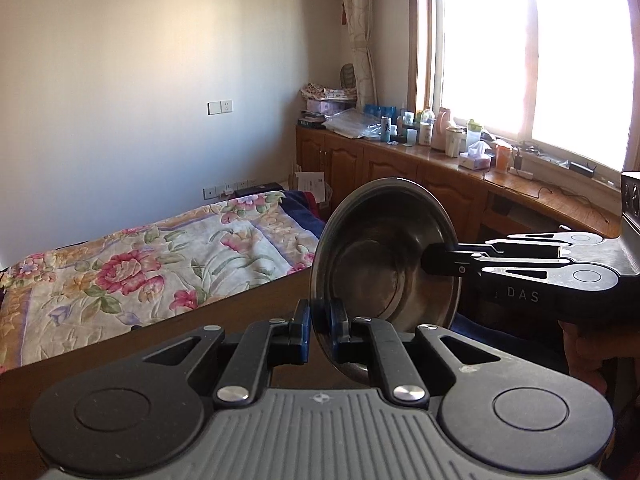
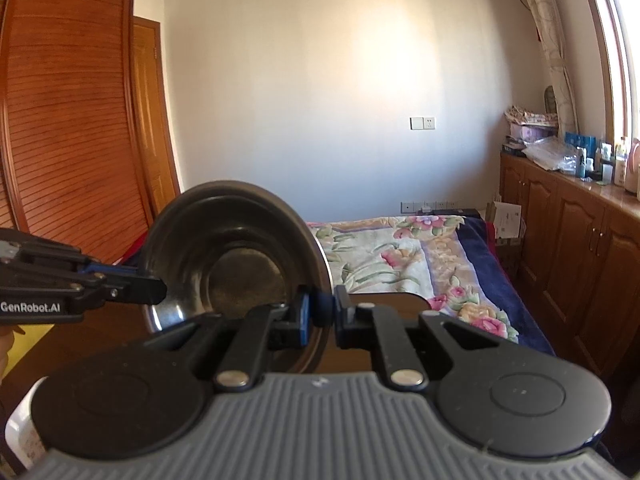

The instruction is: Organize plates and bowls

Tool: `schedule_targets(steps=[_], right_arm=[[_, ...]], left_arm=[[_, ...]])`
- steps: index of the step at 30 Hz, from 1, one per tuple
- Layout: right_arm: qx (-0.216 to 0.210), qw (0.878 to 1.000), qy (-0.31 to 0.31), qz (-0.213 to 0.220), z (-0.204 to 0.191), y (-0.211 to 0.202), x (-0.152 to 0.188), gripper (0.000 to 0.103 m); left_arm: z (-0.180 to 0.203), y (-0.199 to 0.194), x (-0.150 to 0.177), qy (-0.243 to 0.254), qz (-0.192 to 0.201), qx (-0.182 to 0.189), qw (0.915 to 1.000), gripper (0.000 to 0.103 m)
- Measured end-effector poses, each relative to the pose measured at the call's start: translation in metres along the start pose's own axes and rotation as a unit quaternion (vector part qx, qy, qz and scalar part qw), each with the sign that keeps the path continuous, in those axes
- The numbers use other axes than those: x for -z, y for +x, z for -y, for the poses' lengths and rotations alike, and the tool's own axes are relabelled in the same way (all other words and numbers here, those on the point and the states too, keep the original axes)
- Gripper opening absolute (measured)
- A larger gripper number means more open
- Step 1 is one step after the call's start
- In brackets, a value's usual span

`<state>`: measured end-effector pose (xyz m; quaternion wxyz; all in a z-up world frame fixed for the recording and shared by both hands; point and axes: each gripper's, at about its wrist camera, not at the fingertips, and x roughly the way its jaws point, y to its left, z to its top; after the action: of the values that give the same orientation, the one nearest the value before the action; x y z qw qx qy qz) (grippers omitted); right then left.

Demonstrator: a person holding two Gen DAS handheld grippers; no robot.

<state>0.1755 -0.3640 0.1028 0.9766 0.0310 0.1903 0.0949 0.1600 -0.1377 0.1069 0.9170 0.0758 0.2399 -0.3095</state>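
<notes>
Gripping one steel bowl by its rim, the left gripper and the right gripper both hold it tilted on edge in the air. It hangs above the brown surface, with the flowered bed behind.

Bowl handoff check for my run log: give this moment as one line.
object: steel bowl | pose: tilted on edge, above table | left gripper: shut on rim | right gripper: shut on rim | grasp: two-handed
</notes>
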Motion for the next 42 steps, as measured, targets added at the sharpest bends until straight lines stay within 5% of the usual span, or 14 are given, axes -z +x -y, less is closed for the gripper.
schedule_targets(steps=[17,42], right_arm=[[-0.014,0.999,-0.036,-0.015,-0.034,-0.02,0.025,0.014],[-0.028,0.997,-0.024,-0.067,-0.054,-0.006,0.076,0.014]], left_arm=[[0.004,-0.048,0.055,-0.035,0.003,-0.014,0.9993,0.012],[-0.006,-0.024,0.116,-0.075,-0.051,-0.01,0.9958,0.012]])
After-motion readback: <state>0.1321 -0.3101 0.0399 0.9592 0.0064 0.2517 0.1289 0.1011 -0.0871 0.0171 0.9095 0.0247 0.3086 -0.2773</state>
